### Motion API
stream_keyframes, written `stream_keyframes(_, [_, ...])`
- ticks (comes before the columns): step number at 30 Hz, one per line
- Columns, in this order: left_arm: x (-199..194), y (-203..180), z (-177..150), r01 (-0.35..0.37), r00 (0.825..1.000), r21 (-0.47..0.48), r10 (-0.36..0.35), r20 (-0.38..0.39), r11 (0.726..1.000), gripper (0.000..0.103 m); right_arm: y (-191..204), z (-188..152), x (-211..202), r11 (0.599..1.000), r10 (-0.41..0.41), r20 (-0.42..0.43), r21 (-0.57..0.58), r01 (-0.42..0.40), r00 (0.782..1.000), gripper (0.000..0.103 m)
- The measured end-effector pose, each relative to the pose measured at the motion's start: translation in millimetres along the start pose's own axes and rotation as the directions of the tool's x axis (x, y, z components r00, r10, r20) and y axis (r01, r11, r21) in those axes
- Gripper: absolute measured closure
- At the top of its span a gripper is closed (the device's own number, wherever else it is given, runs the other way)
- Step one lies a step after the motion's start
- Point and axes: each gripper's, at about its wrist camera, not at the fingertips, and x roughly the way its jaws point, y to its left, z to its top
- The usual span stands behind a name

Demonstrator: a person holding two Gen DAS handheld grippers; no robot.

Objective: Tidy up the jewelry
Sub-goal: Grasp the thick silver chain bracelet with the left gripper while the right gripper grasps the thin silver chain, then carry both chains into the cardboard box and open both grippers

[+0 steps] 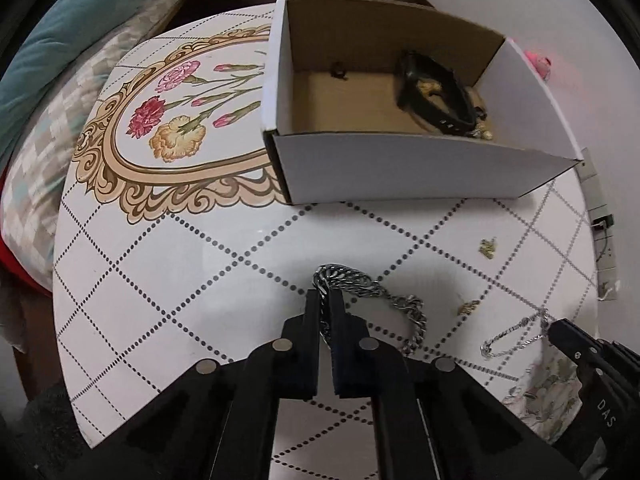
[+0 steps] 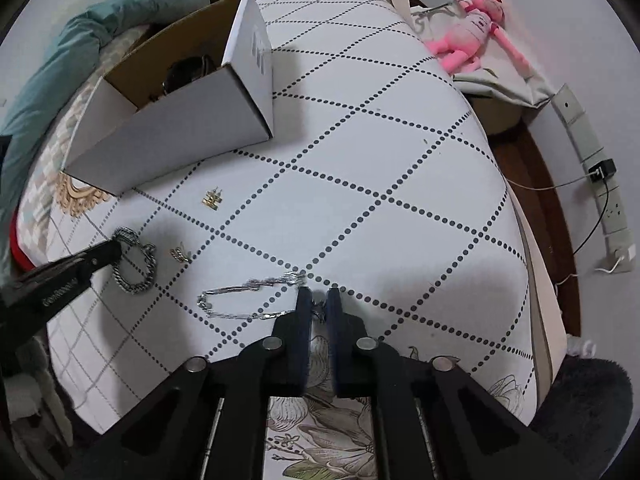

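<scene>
Both grippers pinched chains on the table.
The left gripper (image 1: 325, 300) fingers clenched the thick chain (image 1: 400, 308); right gripper (image 2: 318, 298) fingers clenched the thin chain (image 2: 240, 300). Lift slowly toward the box (image 1: 400, 168).

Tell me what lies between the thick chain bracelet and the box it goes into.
Nothing visible stands on the table between the thick chain bracelet, pinched by the left gripper, and the box. Only the box's near wall must be cleared. The small gold earring lies off to the right.
</scene>
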Motion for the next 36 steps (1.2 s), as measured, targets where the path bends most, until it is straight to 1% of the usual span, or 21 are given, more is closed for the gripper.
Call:
stream_keyframes(2, [-8, -3, -3, 0.016, 1.0, -0.003, -0.016, 0.014, 1.0, 0.101, 0, 0, -5, 1.0, 0.019, 0.005, 0.005, -0.019, 1.0, 0.101])
stream_keyframes(10, [-55, -11, -15, 0.085, 0.993, 0.02, -0.086, 0.086, 0.996, 0.101, 9, -2, -35, 0.994, 0.105, 0.039, 0.005, -0.105, 0.994, 0.101])
stream_keyframes(15, [-88, -8, -23, 0.129, 0.983, 0.043, -0.134, 0.126, 0.991, 0.101, 7, 1, -55, 0.987, 0.162, 0.066, 0.008, -0.162, 0.985, 0.101])
stream_keyframes(20, [-116, -3, -18, 0.166, 0.97, 0.058, -0.173, 0.17, 0.985, 0.101, 11, 4, -79, 0.98, 0.196, 0.104, -0.008, -0.197, 0.975, 0.101])
stream_keyframes(22, [-123, -3, -13, 0.176, 0.965, 0.06, -0.184, 0.185, 0.983, 0.101, 15, 7, -90, 0.978, 0.209, 0.119, -0.024, -0.207, 0.971, 0.101])
stream_keyframes(26, [-145, -1, -4, 0.214, 0.95, 0.055, -0.221, 0.221, 0.975, 0.101, 19, 15, -113, 0.971, 0.238, 0.152, -0.053, -0.232, 0.959, 0.101])
stream_keyframes(29, [-161, 1, 9, 0.223, 0.939, 0.057, -0.23, 0.255, 0.973, 0.101, 25, 25, -133, 0.965, 0.259, 0.178, -0.081, -0.249, 0.949, 0.101])
stream_keyframes(32, [-170, 4, 24, 0.239, 0.93, 0.048, -0.242, 0.277, 0.97, 0.101, 38, 43, -154, 0.958, 0.281, 0.207, -0.123, -0.26, 0.937, 0.101])
stream_keyframes(35, [-172, 10, 46, 0.242, 0.926, 0.042, -0.243, 0.29, 0.969, 0.101, 49, 61, -165, 0.952, 0.295, 0.222, -0.157, -0.264, 0.929, 0.101])
stream_keyframes(36, [-171, 11, 52, 0.239, 0.927, 0.042, -0.241, 0.289, 0.97, 0.101, 55, 70, -167, 0.949, 0.3, 0.227, -0.169, -0.266, 0.927, 0.101])
